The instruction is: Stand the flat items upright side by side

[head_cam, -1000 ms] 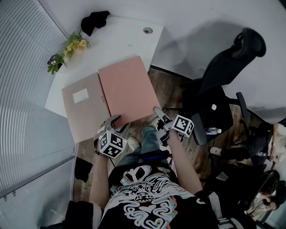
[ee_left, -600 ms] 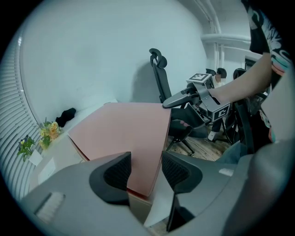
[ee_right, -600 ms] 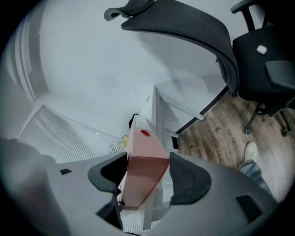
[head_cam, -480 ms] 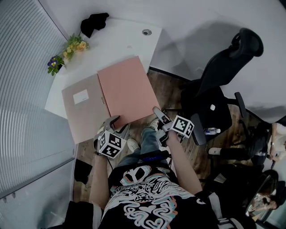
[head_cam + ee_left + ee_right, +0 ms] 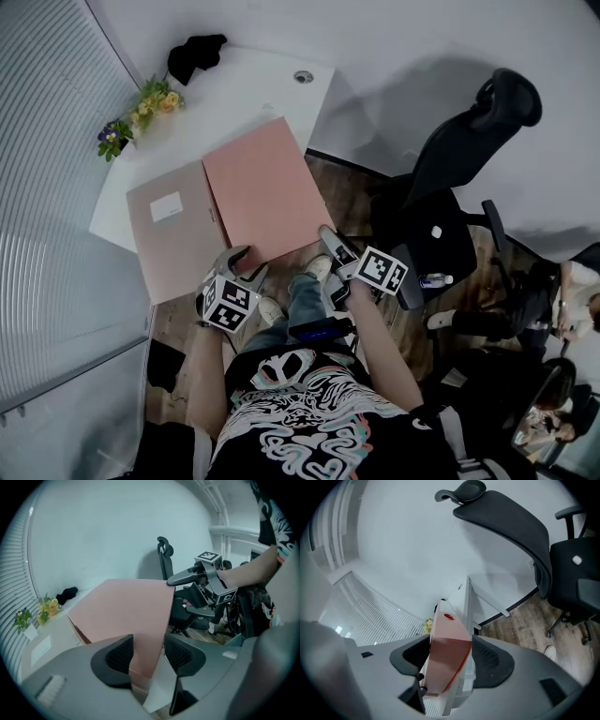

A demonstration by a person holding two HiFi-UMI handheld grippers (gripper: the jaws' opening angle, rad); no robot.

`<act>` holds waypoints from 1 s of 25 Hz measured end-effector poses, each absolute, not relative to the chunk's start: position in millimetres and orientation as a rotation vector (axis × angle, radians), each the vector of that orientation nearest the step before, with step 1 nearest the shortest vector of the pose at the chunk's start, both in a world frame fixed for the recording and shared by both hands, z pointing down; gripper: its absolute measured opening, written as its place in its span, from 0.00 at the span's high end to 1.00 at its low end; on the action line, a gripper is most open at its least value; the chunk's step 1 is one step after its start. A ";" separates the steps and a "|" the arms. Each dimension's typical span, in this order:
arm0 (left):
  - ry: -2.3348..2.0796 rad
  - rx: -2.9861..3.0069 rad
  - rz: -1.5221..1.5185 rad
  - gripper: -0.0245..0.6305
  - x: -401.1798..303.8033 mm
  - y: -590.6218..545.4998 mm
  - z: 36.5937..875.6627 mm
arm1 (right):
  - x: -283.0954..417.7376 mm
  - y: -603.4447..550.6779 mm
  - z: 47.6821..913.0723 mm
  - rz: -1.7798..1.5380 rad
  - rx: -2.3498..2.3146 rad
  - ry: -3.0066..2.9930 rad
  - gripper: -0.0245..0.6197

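Two folders share the white desk [image 5: 253, 89] at frame centre as I work both grippers at its near edge. The pink folder [image 5: 253, 192] sits right of the tan folder [image 5: 173, 244], which lies flat with a white label on its cover, the two touching along their long sides.

My left gripper [image 5: 242, 264], lower left of centre, points up-frame and down toward the desk. Its bare forearm rises straight from the bottom of the frame and its marker cube faces the camera. In the left gripper view its jaws are clamped on the near edge of the pink folder, one pad against each face, and the folder slopes up and away above the desk.

My right gripper [image 5: 333, 246], just right of centre, reaches up and to the left on an outstretched forearm and is rolled onto its side. Its jaws stand wide and are closed across the pink folder's near right corner. In the right gripper view the folder is edge-on and fills the gap from pad to pad.

Flowers [image 5: 150, 98] and a black cloth [image 5: 192, 52] occupy the desk's far left. An office chair [image 5: 459, 159] stands on the wood floor at the right.
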State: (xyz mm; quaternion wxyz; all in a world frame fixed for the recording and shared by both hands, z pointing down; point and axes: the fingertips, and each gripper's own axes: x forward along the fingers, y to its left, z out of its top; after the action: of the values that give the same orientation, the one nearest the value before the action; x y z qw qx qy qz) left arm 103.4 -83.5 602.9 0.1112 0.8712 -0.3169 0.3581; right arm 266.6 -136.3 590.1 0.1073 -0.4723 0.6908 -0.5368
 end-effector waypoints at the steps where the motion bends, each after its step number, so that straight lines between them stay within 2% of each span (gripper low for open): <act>1: -0.931 2.558 1.036 0.65 104.1 -84.1 602.1 | 266.7 -137.4 586.0 -1.565 -1.397 2.047 0.53; 25: -0.906 2.555 0.951 0.65 109.5 -89.1 598.3 | 255.7 -142.5 522.9 -1.344 -1.426 2.260 0.56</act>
State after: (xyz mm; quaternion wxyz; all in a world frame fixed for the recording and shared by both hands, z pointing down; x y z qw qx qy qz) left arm 109.5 -89.1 598.3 0.1340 0.8813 -0.3124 0.3282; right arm 255.7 -142.5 522.9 0.0752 -0.4754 0.7533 -0.4482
